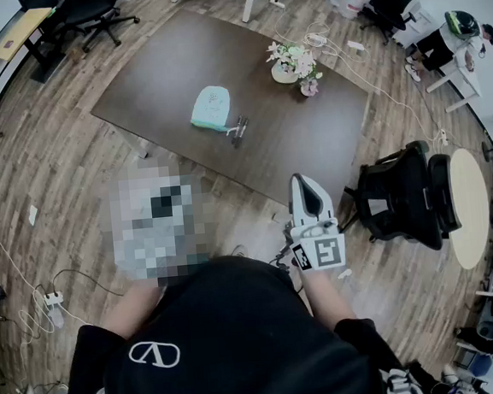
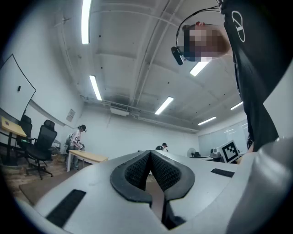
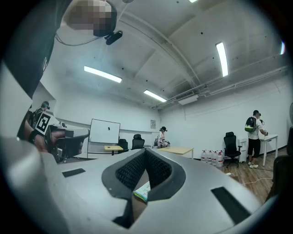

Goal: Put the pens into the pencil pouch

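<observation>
A: Head view?
B: Dark matte rectangular table (image 1: 310, 143) on a wood-plank floor (image 1: 72, 164). Soft mint pencil pouch (image 1: 211, 107) with rounded corners lies mid-table, well off every edge. Pens (image 1: 239, 131), thin dark sticks, lie just beside its near corner. Flower pot (image 1: 293, 62) sits toward the far edge. Black office chair (image 1: 405, 193) crowds the table's right corner; floor elsewhere is open. Right gripper (image 1: 301, 181), white shell, is short of the table.
A: Left gripper view?
B: Left gripper (image 2: 150, 153): ribbed black pads (image 2: 135, 171) pressed together, nothing between.
A: Right gripper view?
B: Jaws closed tip to tip, empty. The pouch shows through the gap under the tips, far off.
</observation>
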Demonstrator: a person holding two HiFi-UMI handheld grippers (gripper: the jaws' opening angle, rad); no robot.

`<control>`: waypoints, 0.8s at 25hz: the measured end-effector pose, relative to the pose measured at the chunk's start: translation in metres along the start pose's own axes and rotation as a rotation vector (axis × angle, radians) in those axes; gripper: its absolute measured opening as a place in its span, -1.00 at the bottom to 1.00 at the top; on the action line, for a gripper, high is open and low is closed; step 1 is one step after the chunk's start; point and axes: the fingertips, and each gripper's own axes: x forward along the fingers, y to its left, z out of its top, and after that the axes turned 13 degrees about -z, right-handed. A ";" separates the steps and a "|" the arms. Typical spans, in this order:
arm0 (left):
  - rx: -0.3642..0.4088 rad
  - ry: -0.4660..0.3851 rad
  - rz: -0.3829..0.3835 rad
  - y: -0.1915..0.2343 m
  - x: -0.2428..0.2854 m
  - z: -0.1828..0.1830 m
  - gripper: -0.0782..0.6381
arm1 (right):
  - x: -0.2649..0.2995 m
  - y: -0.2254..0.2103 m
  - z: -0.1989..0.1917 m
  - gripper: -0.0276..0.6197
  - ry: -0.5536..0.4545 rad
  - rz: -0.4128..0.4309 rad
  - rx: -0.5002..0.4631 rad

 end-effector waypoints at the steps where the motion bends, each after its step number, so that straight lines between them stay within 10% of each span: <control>1: 0.001 0.000 0.000 0.000 0.000 0.000 -0.77 | 0.000 0.000 0.000 -0.92 -0.001 0.001 0.000; 20: 0.014 0.033 0.016 -0.002 0.010 -0.014 -0.77 | -0.007 -0.002 0.006 -0.92 -0.044 0.063 0.058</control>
